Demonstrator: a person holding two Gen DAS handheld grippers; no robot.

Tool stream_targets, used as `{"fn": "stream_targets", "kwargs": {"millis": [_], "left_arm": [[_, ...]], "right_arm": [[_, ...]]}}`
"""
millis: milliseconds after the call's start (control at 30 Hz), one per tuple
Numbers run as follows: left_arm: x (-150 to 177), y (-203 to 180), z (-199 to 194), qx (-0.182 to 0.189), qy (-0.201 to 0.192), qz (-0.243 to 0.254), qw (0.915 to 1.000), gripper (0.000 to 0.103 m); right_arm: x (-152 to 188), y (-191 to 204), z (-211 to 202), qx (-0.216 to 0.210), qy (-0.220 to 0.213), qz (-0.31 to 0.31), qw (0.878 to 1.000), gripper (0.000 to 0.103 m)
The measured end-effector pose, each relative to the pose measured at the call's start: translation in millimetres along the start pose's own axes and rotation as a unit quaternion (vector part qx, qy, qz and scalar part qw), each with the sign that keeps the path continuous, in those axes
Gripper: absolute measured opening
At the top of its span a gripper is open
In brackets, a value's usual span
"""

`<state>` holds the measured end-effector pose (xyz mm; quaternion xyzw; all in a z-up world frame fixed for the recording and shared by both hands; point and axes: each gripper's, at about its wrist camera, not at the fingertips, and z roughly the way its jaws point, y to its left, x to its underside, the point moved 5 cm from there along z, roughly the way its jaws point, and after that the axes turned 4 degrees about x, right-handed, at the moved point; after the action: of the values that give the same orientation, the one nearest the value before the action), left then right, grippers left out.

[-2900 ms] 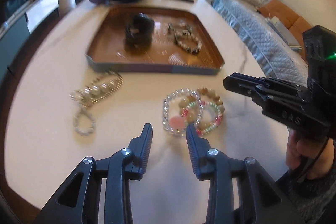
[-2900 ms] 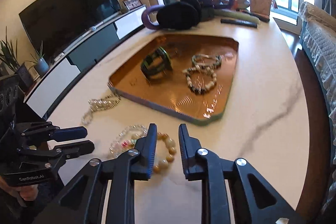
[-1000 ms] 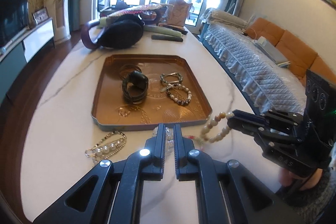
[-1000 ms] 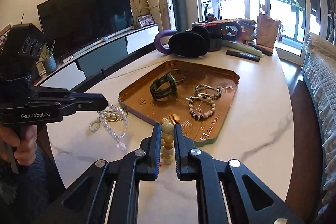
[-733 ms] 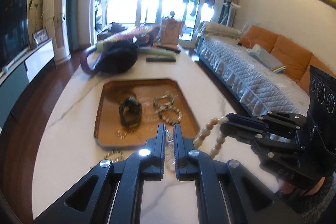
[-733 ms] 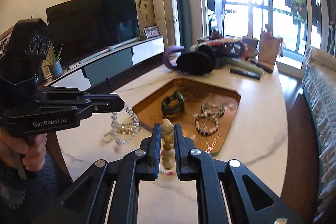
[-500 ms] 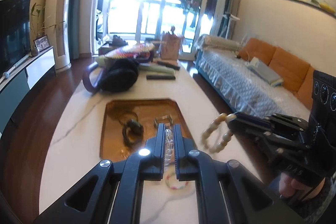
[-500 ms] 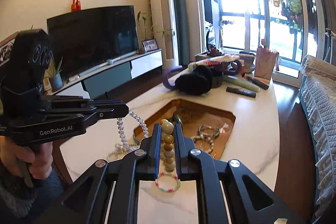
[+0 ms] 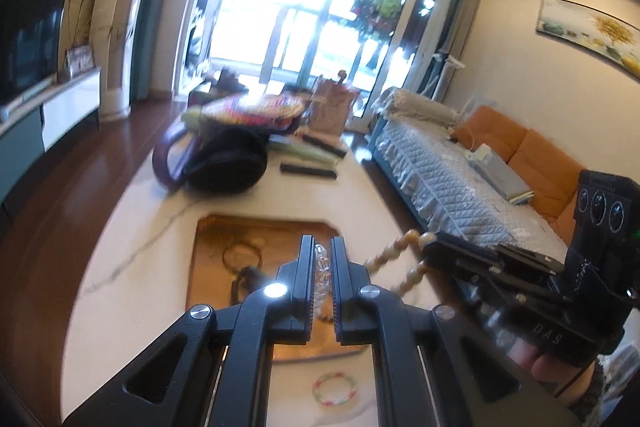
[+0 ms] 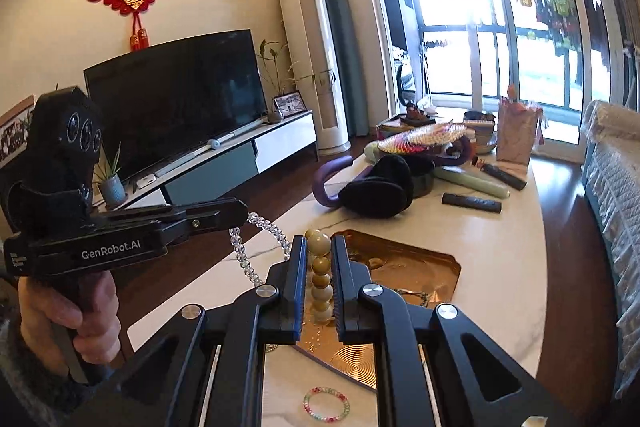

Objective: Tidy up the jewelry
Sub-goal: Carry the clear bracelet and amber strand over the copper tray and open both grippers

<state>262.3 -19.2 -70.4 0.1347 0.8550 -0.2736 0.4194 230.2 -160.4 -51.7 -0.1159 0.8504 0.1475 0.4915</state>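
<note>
Copper tray (image 10: 448, 267) on the desk (image 10: 516, 247) already held some bracelets. Left tongs (image 9: 321, 259) gripped a clear strand (image 10: 256, 227), right tongs (image 10: 319, 267) a tan strand (image 10: 320, 263), both aloft above it. One pastel bracelet (image 10: 326, 405) lay near, unplaced.

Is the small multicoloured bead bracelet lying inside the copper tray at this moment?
No, the multicoloured bracelet lies on the white table, just outside the copper tray's near edge.
</note>
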Motion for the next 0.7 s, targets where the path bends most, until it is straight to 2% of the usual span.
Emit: {"fn": "stream_targets", "kwargs": {"millis": [233, 400, 500, 567, 700], "left_arm": [[44.0, 40.2, 60.6, -0.022, 0.082, -0.04, 0.9956, 0.007], [58.5, 49.9, 84.0, -0.001, 0.108, -0.069, 0.9917, 0.007], [55.9, 41.8, 84.7, 0.042, 0.102, -0.086, 0.9902, 0.007], [55.9, 38.6, 87.6, 0.052, 0.103, -0.091, 0.9891, 0.007], [68.8, 49.8, 108.3, 0.012, 0.135, -0.097, 0.986, 0.007]], "right_arm": [[56.2, -21.7, 64.2, 0.004, 0.073, 0.017, 0.997, 0.011], [77.7, -28.8, 89.7, 0.003, 0.107, 0.026, 0.994, 0.011], [79.4, -27.6, 91.9, -0.005, 0.108, 0.028, 0.994, 0.011], [79.8, -26.8, 93.6, -0.011, 0.11, 0.031, 0.993, 0.011], [90.5, -30.7, 105.7, -0.005, 0.126, 0.027, 0.992, 0.011]]}}
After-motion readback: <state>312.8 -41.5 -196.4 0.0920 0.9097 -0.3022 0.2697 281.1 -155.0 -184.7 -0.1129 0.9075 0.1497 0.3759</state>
